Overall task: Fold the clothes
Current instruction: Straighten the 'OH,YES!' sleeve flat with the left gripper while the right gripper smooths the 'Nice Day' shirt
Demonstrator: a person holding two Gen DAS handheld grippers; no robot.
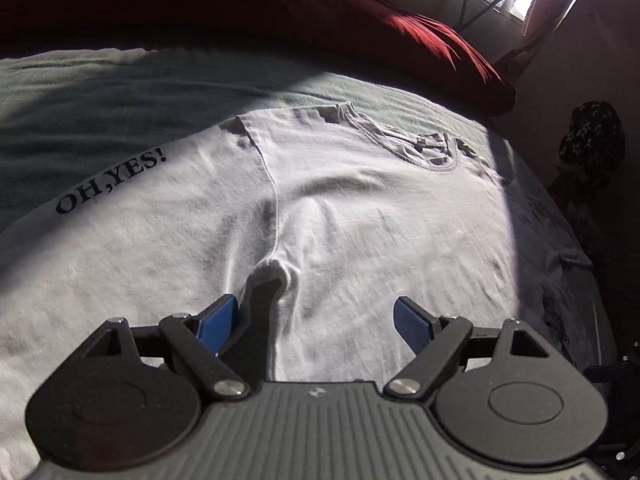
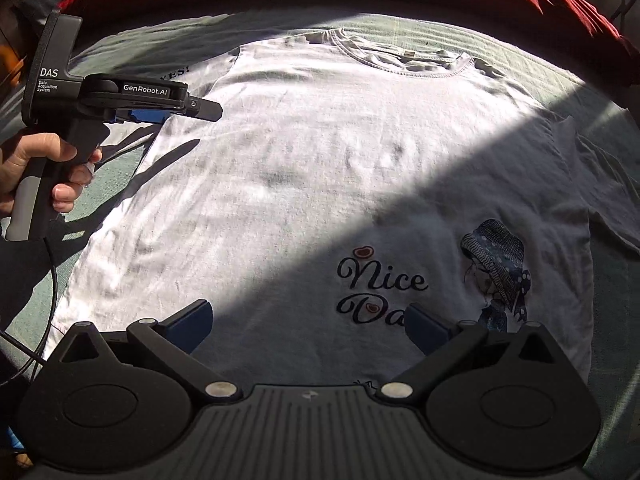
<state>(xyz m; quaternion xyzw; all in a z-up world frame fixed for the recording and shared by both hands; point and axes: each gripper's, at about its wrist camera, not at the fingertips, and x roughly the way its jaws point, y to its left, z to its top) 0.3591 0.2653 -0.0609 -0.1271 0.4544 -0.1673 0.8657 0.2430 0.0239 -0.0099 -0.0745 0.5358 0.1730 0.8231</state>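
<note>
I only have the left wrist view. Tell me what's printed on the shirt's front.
Observer: The right wrist view shows cursive "Nice Da" lettering on the white T-shirt; the rest is hidden behind a gripper finger.
Operator: Describe whatever sits beside it.
Observer: A drawn figure in a spotted blue hat, just right of the lettering.
Operator: Report the right gripper.
Observer: The right gripper is open over the shirt by the lettering, with nothing between its jaws.
</note>
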